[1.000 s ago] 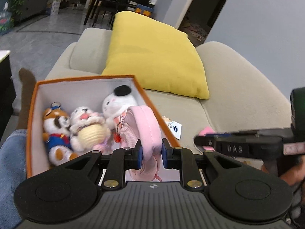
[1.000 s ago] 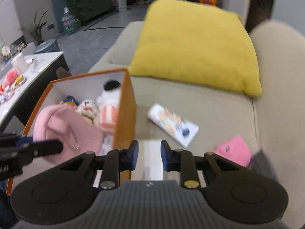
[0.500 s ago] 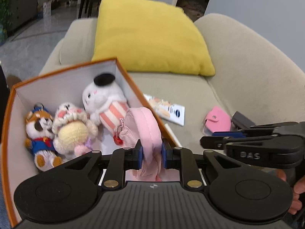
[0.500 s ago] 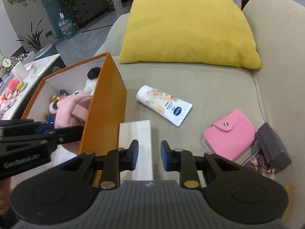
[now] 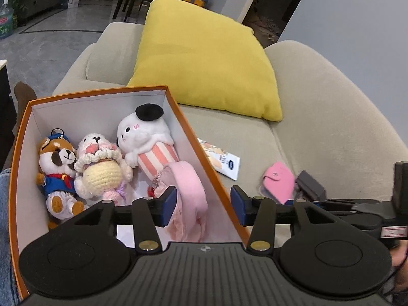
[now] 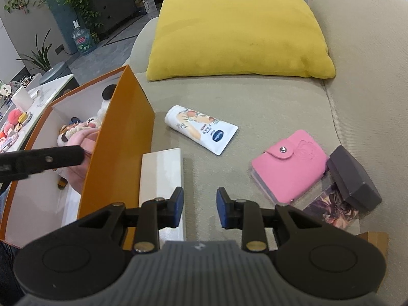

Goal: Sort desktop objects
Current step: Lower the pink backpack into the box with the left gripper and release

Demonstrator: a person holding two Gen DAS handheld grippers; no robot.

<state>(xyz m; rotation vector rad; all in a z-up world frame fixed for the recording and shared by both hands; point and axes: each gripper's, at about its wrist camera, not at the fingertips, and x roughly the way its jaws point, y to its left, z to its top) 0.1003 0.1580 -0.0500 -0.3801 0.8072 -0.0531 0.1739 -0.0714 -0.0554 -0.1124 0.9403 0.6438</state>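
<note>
Box at the left of the sofa seat, loose things to its right.
Plush toys [image 5: 107, 163] lie in the box [image 6: 122, 137]; right of it the tube [image 6: 201, 128], then the card holder [image 6: 289, 165]; cushion [image 6: 237, 28] far behind.

Parted right tongs [image 6: 199, 207] above sofa [image 6: 267, 102]

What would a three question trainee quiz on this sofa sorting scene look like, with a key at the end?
1. True or false: the pink pouch lies inside the orange box.
2. Which thing lies nearest the yellow cushion? A. the lotion tube B. the pink card wallet C. the grey case
3. Fill in: the left gripper has its jaws ____, pressing on nothing.

Key
1. True; it rests beside the three plush toys.
2. A.
3. Open; they have just been opening, and the pouch lies between them, against one pad. The right gripper is also open, over bare sofa.
</note>
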